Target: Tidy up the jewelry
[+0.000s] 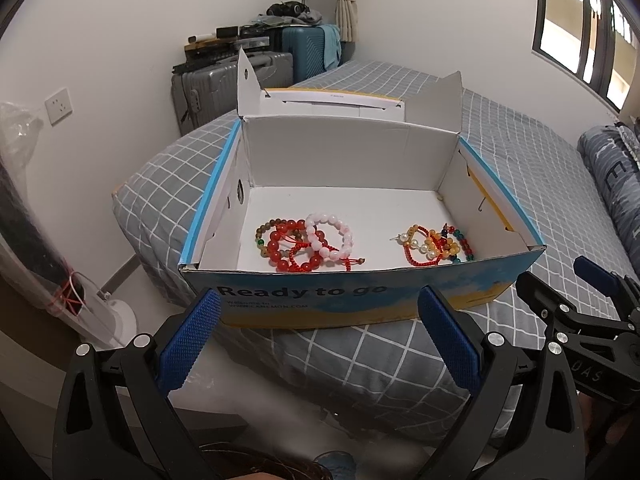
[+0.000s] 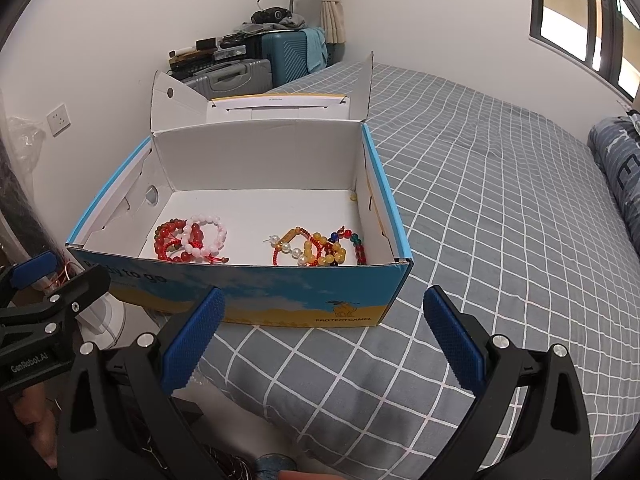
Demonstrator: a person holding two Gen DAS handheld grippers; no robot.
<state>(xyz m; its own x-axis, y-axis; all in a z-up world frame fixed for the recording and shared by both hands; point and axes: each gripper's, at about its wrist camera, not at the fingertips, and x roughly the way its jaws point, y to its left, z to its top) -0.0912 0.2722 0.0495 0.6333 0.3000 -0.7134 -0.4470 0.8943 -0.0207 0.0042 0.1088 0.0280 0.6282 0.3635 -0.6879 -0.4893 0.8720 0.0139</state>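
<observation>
Before the box (image 1: 352, 300), both grippers' fingers (image 1: 190, 340) wide apart, empty.

box (image 1: 352, 300): printed cardboard | bracelets (image 1: 308, 244): glossy beads | bedsheet (image 2: 500, 200): matt cloth

A: The near wall of the blue-and-yellow cardboard box (image 2: 280, 296) hides the lower edges of both tangled heaps of beaded bracelets (image 1: 438, 246); I can't count the strands.

B: The black printed lettering on the box front (image 2: 132, 278) is partly covered by the black left gripper (image 2: 24, 280), itself cut off at the frame's edge.
</observation>
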